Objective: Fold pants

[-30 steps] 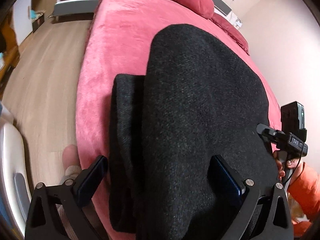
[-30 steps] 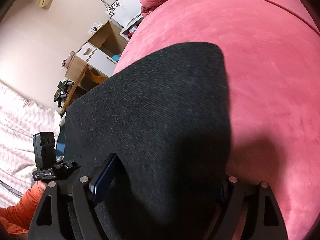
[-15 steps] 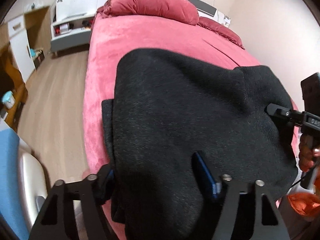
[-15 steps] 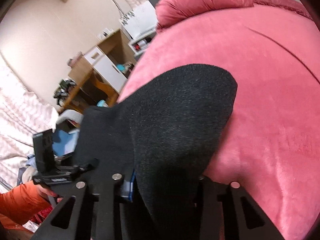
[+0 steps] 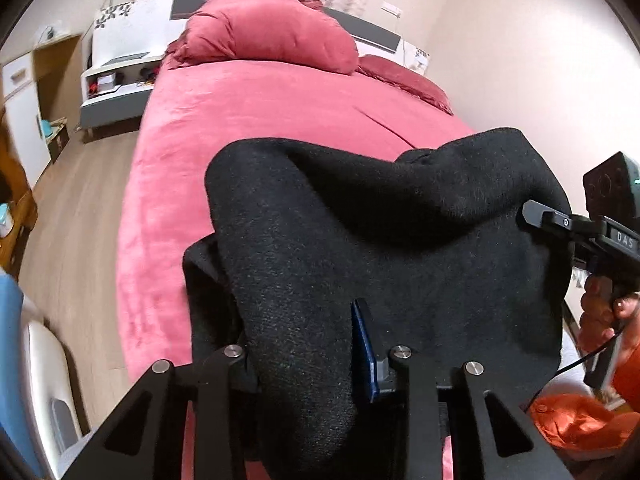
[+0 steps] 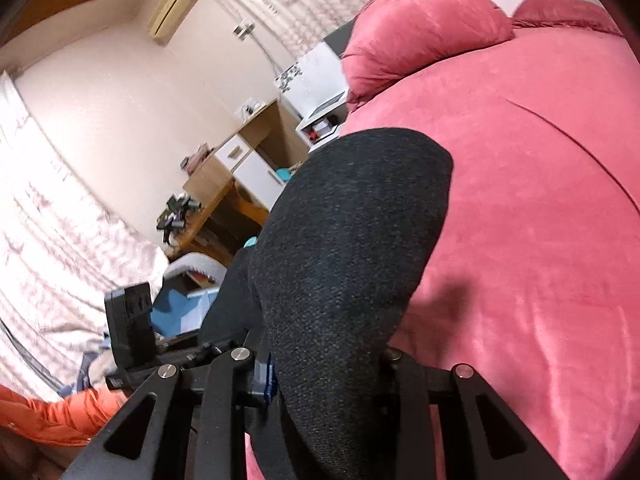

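Clamping the near edge of the black knitted pants (image 5: 360, 240), both the left gripper (image 5: 304, 344) and the right gripper (image 6: 328, 364), jaws just closing on cloth, risk slipping off thick bunched fabric over the pink velvety bed (image 5: 248, 120), spoiling the fold.

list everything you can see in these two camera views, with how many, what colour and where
pants: one, black, lifted off the near end of the bed, bunched between both grippers
bed: one, pink cover, fills the middle
pillows: two, pink, at the head of the bed
headboard shelf: one, white, left of the pillows
cabinet: one, wood with white drawers, by the wall
air conditioner: one, cream, high on the wall
curtains: white, patterned, left in the right wrist view
floor: wood, left of the bed
left gripper: black, shut on the pants
right gripper: black, shut on the pants
hand: one, on the right gripper's handle
sleeve: orange
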{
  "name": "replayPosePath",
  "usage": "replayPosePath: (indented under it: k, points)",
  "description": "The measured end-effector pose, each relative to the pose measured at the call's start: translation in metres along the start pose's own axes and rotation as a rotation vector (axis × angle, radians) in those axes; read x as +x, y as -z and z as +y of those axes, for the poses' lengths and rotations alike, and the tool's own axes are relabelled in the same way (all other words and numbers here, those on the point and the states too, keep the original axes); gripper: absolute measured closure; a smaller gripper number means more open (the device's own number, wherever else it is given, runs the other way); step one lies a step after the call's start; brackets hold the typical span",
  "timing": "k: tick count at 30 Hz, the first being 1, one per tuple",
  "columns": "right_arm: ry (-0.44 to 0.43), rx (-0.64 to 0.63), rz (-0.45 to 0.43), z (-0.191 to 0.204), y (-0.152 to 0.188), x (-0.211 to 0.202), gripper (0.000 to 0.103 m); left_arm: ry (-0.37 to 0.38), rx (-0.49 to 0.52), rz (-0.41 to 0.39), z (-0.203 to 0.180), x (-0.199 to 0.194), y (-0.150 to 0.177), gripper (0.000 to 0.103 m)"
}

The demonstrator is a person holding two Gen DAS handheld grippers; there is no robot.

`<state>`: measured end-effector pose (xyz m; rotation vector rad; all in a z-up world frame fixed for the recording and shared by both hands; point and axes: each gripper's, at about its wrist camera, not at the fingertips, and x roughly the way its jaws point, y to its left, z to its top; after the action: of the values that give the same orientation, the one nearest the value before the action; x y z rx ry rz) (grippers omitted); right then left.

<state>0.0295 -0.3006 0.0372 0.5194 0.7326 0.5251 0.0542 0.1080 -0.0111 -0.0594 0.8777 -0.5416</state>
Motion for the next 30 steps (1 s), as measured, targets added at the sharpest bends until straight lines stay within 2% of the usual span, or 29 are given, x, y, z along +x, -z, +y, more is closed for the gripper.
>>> replayPosePath:
  k: [2, 5, 7, 9, 11, 12, 16, 20, 24, 27, 30]
  points:
    - [0.041, 0.06, -0.006, -0.021, 0.002, -0.008, 0.075, -0.042, -0.008, 0.029, 0.001, 0.01, 0.003, 0.058]
    - [0.078, 0.194, 0.039, -0.06, 0.014, -0.001, 0.073, -0.041, -0.035, 0.071, 0.011, 0.022, -0.001, 0.04]
    - [0.114, 0.24, 0.082, -0.08, 0.021, 0.01, 0.067, -0.071, -0.068, 0.11, 0.026, 0.026, -0.004, 0.016]
    - [0.134, 0.284, 0.104, -0.093, 0.025, 0.02, 0.057, -0.064, -0.107, 0.128, 0.041, 0.025, -0.006, 0.008]
    - [0.114, 0.317, 0.098, -0.101, 0.025, 0.024, 0.054, -0.037, -0.116, 0.163, 0.043, 0.03, -0.007, 0.005]
    - [0.108, 0.316, 0.098, -0.103, 0.026, 0.025, 0.052, -0.035, -0.115, 0.173, 0.045, 0.037, -0.011, 0.0]
    - [0.118, 0.28, 0.137, -0.105, 0.031, 0.026, 0.049, 0.014, -0.143, 0.21, 0.053, 0.05, -0.015, 0.0]
    - [0.098, 0.3, 0.153, -0.107, 0.032, 0.028, 0.048, 0.087, -0.183, 0.263, 0.054, 0.073, -0.02, 0.0]
    - [0.072, 0.354, 0.195, -0.118, 0.037, 0.034, 0.038, 0.105, -0.202, 0.272, 0.055, 0.079, -0.015, 0.0]
    - [0.04, 0.388, 0.206, -0.122, 0.043, 0.039, 0.037, 0.107, -0.184, 0.259, 0.052, 0.08, -0.016, 0.0]
    - [0.036, 0.359, 0.197, -0.118, 0.041, 0.044, 0.035, 0.101, -0.167, 0.248, 0.049, 0.079, -0.014, 0.0]
